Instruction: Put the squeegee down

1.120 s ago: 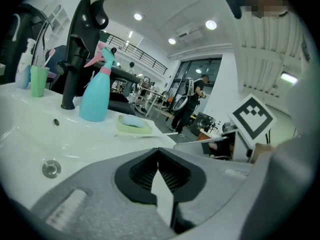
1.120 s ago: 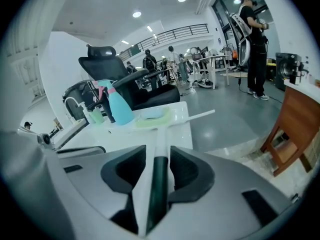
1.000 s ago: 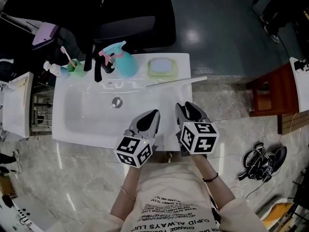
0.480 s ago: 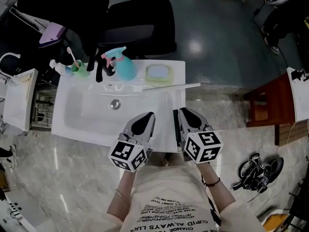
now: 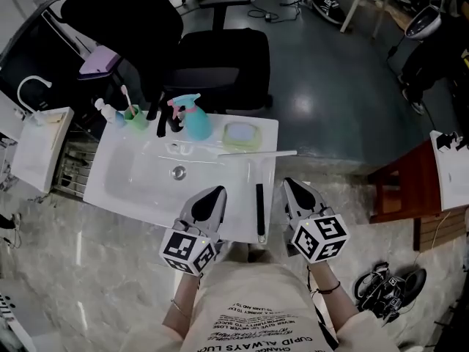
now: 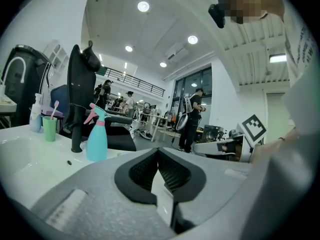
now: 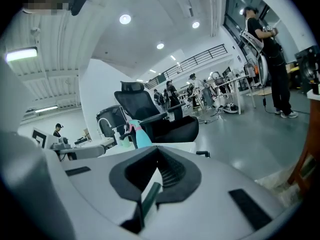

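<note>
The only print is on the person's white shirt, at the near edge of the head view: black capitals seen upside down. The largest line reads roughly "CUPID ALWAYS LUC"; the smaller lines are too small to read. The left gripper and right gripper bear square black-and-white code marks without letters.

Floor: I'm seeing pale marble tile close in, dark glossy flooring beyond.
Furniture: black office chair straight ahead, reddish-brown wooden piece off right.
Light: round ceiling lamps on, tall windows bright.
</note>
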The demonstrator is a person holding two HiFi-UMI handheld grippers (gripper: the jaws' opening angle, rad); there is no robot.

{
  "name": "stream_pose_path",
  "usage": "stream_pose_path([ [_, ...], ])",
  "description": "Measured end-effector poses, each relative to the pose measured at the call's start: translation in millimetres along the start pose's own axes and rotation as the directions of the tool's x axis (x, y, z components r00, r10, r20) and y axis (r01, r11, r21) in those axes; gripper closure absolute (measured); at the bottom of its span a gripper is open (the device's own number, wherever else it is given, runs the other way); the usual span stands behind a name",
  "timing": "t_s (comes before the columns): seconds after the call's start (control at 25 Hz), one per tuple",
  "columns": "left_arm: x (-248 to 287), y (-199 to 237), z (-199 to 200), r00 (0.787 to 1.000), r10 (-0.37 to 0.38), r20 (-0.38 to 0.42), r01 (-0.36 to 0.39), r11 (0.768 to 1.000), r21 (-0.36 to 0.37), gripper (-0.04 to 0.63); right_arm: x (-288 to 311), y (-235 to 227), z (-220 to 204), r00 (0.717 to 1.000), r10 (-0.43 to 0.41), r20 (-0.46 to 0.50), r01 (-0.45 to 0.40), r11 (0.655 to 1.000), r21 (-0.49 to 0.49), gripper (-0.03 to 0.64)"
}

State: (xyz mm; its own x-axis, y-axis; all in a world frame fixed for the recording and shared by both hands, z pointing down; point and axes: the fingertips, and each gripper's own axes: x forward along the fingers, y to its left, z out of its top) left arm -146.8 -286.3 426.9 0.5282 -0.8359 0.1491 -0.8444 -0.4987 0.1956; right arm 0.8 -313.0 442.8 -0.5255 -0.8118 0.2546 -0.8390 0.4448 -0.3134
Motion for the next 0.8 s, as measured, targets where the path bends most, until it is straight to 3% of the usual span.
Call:
stream_pose_path([
  [0.4, -25, -3, 15, 0.992, 0.096, 0.082, -0.098, 0.995, 0.018, 0.574, -27, -5, 27, 0.995, 0.059, 0.086, -0.057, 0.998, -0.018, 0.612],
  [0.8, -44, 4, 20, 0.978, 0.166, 0.125, -0.169, 0.985, 0.019, 0.574, -37, -10, 33, 0.990, 0.059, 0.128, -0.058, 0.998, -0.018, 0.612],
])
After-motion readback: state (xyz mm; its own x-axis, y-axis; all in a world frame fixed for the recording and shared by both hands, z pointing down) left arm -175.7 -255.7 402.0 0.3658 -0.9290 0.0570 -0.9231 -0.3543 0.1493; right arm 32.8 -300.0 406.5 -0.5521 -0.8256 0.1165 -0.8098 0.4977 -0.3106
